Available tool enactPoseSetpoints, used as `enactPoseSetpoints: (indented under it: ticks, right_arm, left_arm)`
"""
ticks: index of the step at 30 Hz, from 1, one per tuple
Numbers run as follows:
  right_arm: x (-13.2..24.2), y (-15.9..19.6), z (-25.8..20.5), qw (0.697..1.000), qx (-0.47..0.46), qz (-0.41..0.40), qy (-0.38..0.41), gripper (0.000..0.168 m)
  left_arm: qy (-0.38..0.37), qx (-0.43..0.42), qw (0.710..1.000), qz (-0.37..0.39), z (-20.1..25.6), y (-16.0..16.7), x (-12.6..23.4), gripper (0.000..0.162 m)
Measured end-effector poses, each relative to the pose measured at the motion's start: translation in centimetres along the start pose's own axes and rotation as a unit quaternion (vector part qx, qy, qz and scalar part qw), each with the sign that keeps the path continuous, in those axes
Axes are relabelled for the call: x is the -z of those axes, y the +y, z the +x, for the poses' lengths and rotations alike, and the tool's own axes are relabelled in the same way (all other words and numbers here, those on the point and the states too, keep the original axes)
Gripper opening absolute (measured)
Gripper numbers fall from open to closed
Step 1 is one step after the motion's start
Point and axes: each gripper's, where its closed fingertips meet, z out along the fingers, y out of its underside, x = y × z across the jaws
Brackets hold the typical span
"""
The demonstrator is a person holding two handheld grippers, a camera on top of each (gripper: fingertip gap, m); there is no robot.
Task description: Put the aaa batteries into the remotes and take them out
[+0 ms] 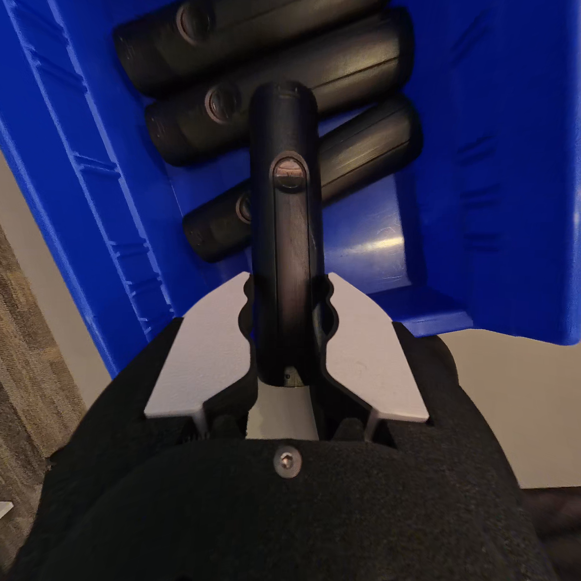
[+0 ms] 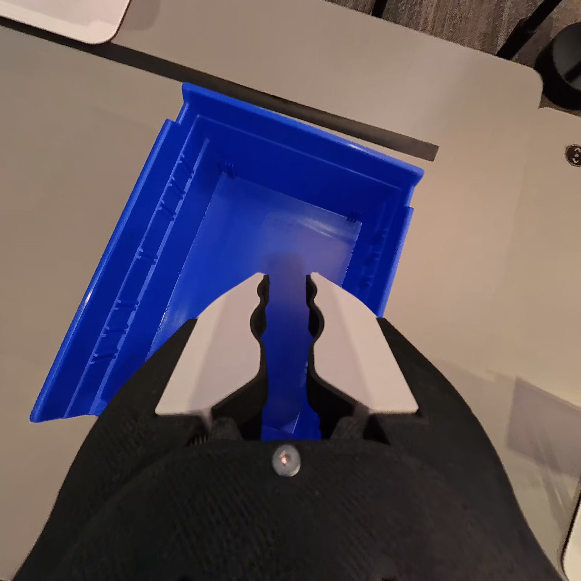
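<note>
- Three remotes (image 1: 361, 163) in the bin (image 1: 94, 195): partly hidden behind the held remote (image 1: 287, 251).
- Top remote (image 1: 251, 28): cut off by the frame edge.
- Blurred pale thing (image 2: 311, 239) at the second bin's (image 2: 132, 276) far corner: cannot tell what.

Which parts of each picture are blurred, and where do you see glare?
Left wrist view: the remote held in the left claw is fairly sharp, the remotes behind are smeared, and glare lies on the blue bin floor. Right wrist view: the bin floor is hazy with a pale reflection.
</note>
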Motion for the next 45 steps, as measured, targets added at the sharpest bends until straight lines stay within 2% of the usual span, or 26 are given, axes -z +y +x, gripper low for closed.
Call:
enactPoseSetpoints:
  ticks: [9,10,11,12,13,15,27,32,39,45]
  right_arm:
    - [-1.5,1.1,-0.2,0.999,0.014,-0.037,-0.006,0.025]
    - [-1.5,1.2,-0.2,0.999,0.014,-0.039,-0.007,0.025]
    - [-1.5,1.3,-0.1,0.999,0.015,-0.041,-0.007,0.025]
    - [-1.5,1.3,-0.1,0.999,0.015,-0.043,-0.008,0.025]
    - [-1.6,1.4,0.0,0.999,0.015,-0.044,-0.008,0.025]
    - [-1.6,1.5,0.1,0.999,0.013,-0.046,-0.009,0.025]
    - [-1.4,2.1,0.7,0.999,0.007,-0.05,-0.01,0.025]
    - [-1.4,2.4,0.9,0.998,0.006,-0.055,-0.012,0.026]
    - [-1.3,2.7,1.1,0.998,0.003,-0.056,-0.017,0.026]
    - [-1.5,3.2,1.2,0.998,0.005,-0.068,-0.017,0.026]
  left_arm:
    - [0.013,0.017,1.0,0.006,-0.2,-0.9,-1.4,0.035]
    - [0.014,0.014,1.0,0.009,-0.2,-1.1,-1.5,0.027]
    - [0.019,0.009,1.0,0.011,0.0,-1.2,-1.6,0.007]
    - [0.024,0.005,1.0,0.011,0.2,-1.3,-1.8,0.0]
    - [0.019,0.007,1.0,0.008,0.2,-1.4,-2.0,0.0]
    - [0.002,0.005,1.0,-0.004,-0.3,-1.3,-2.5,0.013]
    - [0.061,0.043,0.997,0.027,0.8,-2.3,-2.0,0.038]
    - [0.067,0.058,0.995,0.034,0.7,-2.4,-1.1,0.06]
    - [0.046,0.072,0.995,0.052,0.0,-2.8,0.3,0.068]
    - [0.012,0.031,0.999,-0.001,0.5,-2.4,-2.2,0.068]
